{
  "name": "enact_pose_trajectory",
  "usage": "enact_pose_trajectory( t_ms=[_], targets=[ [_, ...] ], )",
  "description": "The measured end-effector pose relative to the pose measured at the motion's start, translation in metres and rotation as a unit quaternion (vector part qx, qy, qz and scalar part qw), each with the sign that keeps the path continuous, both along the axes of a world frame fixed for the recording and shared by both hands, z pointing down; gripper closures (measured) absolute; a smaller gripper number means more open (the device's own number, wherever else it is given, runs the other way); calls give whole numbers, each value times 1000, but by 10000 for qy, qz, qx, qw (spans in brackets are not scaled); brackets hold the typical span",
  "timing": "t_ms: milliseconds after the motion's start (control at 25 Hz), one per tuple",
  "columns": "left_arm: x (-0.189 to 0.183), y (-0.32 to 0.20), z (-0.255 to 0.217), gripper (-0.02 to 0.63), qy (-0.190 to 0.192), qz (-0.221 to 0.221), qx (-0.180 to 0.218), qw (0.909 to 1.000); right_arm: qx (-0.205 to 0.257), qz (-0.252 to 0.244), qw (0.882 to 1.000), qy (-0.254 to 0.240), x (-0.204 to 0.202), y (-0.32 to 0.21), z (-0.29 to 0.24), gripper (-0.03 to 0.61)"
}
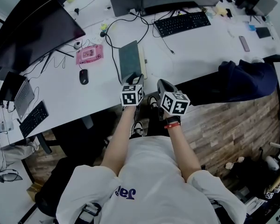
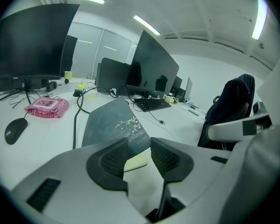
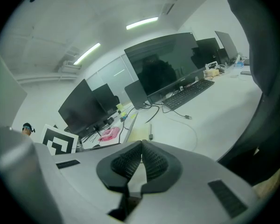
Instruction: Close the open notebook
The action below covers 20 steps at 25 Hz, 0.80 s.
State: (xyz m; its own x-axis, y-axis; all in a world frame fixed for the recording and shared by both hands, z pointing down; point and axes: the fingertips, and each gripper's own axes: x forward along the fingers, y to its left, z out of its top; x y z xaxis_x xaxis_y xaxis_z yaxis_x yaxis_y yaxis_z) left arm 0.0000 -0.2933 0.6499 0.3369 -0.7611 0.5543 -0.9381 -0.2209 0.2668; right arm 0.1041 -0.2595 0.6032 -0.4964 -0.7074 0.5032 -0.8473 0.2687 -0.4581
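a pink soft pouch [image 1: 89,54] and a black computer mouse [image 1: 84,76] lie on the white desk [image 1: 196,50], left of the dark green hardcover notebook [image 1: 129,59], its cover over cream pages near the desk's front edge; the left gripper [image 2: 140,144] has its fingers spread at the notebook's near end, pinching nothing; the right gripper [image 3: 141,146] has its fingers pressed together.

Your left gripper [image 1: 136,80] is at the near end of the notebook [image 1: 129,59], which lies dark cover up on the white desk [image 1: 196,50], pale pages showing along its right edge. Your right gripper [image 1: 163,85] is just beside it. Pink pouch [image 1: 89,54] and mouse [image 1: 84,76] lie to the left.
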Motion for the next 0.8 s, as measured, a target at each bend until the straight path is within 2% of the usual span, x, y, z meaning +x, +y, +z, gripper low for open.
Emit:
enact_pose_trajectory(
  t_ms=[320, 600, 680, 720, 800],
  targets=[
    [14, -6, 22, 448, -494, 77, -135, 9987, -98, 197, 9998, -12, 15, -4, 10, 565],
    [23, -10, 57, 445, -509, 98, -422, 9978, -158, 452, 9989, -15, 34, -8, 20, 565],
    [16, -13, 65, 495, -457, -128, -491, 9977, -186, 512, 9985, 1, 39, -8, 25, 565],
    [12, -14, 67, 545, -443, -230, -492, 9975, -198, 534, 9984, 10, 41, -8, 27, 565],
    [10, -15, 68, 566, -456, -281, -474, 9974, -223, 563, 9982, 24, 45, -8, 29, 565]
  ],
)
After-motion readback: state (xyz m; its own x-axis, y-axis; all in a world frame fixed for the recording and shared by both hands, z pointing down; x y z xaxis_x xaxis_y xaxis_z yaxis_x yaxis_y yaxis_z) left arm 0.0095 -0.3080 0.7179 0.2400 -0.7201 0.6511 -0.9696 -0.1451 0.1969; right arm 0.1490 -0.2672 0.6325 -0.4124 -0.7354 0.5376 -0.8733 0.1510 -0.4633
